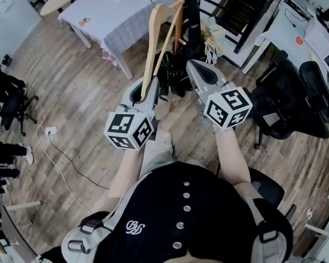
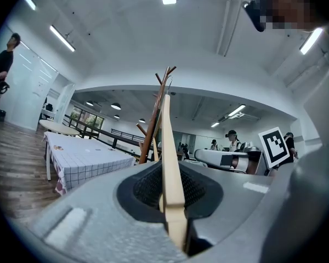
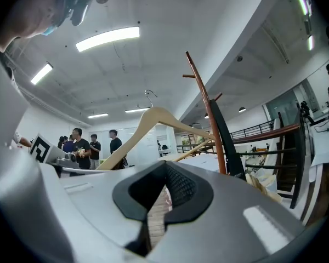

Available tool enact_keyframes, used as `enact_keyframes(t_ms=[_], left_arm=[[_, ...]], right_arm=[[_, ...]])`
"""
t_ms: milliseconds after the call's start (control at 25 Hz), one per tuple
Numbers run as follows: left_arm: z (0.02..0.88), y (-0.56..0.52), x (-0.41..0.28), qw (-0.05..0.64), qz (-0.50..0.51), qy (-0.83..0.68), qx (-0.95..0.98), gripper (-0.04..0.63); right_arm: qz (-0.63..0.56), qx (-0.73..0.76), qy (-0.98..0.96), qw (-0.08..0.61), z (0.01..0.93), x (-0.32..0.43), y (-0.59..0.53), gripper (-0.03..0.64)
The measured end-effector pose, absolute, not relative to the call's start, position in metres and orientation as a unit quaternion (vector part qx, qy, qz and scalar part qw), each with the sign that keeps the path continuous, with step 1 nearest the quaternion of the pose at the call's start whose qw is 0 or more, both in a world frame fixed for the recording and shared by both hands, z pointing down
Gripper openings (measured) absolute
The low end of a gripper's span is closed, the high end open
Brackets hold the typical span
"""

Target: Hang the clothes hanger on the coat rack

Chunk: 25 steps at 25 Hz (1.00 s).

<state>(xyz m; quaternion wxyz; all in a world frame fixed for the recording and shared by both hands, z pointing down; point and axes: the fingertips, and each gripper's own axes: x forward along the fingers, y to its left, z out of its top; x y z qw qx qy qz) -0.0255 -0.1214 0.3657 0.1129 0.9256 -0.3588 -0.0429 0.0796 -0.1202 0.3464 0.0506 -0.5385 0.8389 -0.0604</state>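
Where the hanger's at: the wooden hanger is up in the air in front of the person. It sticks out ahead of the left gripper, close to the coat rack, and I don't see it on a peg yet.
Left fingers: pinching the tip of one hanger arm, with the wood clamped right between the pads.
Right fingers: the right gripper has them a little apart with nothing in there, just floor showing through the gap. It hangs beside the left one.
Which way it points: the long axis runs from the pinched end forward toward the rack, tilting upward. The hanger stands on edge, so the left gripper view only gets a thin strip of wood. The wire hook sits on top at the middle, curling up.
Step in hand, my guess: bringing the hook over to a peg.
How I'd do it: hold the hanger on edge and raise the hook above a peg, then lower it on. One end is a long lever, so go slow. I wouldn't let go until the peg carries it, and the free gripper could steady the far arm.
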Motion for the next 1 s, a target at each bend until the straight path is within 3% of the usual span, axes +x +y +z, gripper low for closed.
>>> enact_keyframes(t_ms=[560,1000], left_arm=[[0.331,-0.213,-0.030,0.090,-0.065,-0.358,0.927,0.035],[0.300,-0.268,-0.020,0.034,-0.070,-0.358,0.930,0.035]], right_arm=[[-0.025,-0.542,0.839,0.052,0.307,0.085,-0.207,0.000],[0.012,-0.534,0.843,0.060,0.276,0.070,-0.255,0.000]])
